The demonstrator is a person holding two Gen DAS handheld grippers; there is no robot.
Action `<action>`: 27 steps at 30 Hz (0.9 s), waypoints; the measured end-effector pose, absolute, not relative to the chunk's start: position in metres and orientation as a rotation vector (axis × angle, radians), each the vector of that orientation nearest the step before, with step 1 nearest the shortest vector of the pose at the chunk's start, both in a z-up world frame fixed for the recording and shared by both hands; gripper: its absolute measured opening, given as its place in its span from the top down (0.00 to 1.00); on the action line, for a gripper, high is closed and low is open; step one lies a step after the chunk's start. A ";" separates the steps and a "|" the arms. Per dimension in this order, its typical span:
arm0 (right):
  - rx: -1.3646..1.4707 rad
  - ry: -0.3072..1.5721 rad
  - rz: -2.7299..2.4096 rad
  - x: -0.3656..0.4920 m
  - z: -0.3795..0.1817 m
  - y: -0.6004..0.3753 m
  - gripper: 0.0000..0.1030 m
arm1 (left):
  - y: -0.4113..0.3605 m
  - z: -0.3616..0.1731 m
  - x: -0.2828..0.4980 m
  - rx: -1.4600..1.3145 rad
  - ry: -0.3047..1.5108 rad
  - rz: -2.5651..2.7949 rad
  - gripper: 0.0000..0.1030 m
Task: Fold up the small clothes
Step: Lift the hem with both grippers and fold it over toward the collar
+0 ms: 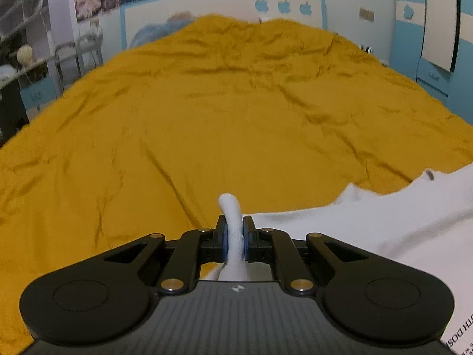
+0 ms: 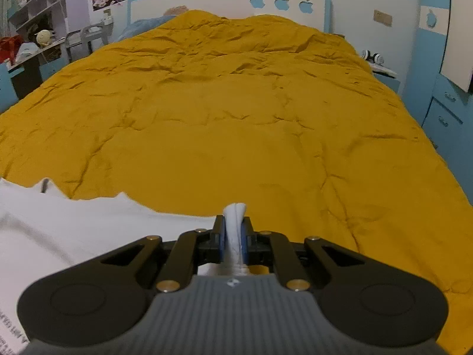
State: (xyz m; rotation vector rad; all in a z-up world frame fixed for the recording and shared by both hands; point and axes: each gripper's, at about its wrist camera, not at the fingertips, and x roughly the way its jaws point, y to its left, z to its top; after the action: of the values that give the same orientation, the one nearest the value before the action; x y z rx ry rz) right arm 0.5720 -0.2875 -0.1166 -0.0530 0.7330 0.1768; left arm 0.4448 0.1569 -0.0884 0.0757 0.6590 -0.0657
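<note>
**Both grippers pinch one white garment, stretched between them over the bed**

The left gripper [image 1: 233, 230] has its fingers clamped on a bunched corner of the white garment [image 1: 384, 222]; the right gripper [image 2: 234, 233] has its fingers clamped on another bunched corner of the same cloth; neither pair stands apart. From the left fingers the fabric runs off to the right, and from the right fingers it runs off to the left, so the held edge spans crosswise between the two hands, with the rest spread below and behind them; some printed lettering shows near the lower frame edges. The yellow bedspread [image 1: 221, 112] lies wide ahead of both; neither hand looks nearer to it. Judging by this, the coming move is probably laying the garment flat on the bed; the edge should stay taut and level.
</note>
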 end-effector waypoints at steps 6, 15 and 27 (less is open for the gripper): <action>-0.080 0.628 0.138 0.563 -0.104 -0.289 0.97 | 0.154 -0.073 0.435 0.125 0.548 -0.074 0.90; -0.087 0.698 0.104 0.593 -0.130 -0.283 0.98 | 0.149 -0.103 0.471 0.151 0.629 -0.042 0.90; -0.120 0.668 0.097 0.605 -0.129 -0.277 0.99 | 0.183 -0.091 0.467 0.034 0.637 0.074 1.00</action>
State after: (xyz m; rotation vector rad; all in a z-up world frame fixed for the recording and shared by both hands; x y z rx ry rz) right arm 0.6048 -0.2769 -0.1292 -0.1197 0.6684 0.0970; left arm 0.4667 0.1833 -0.0908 0.0340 0.6370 0.0743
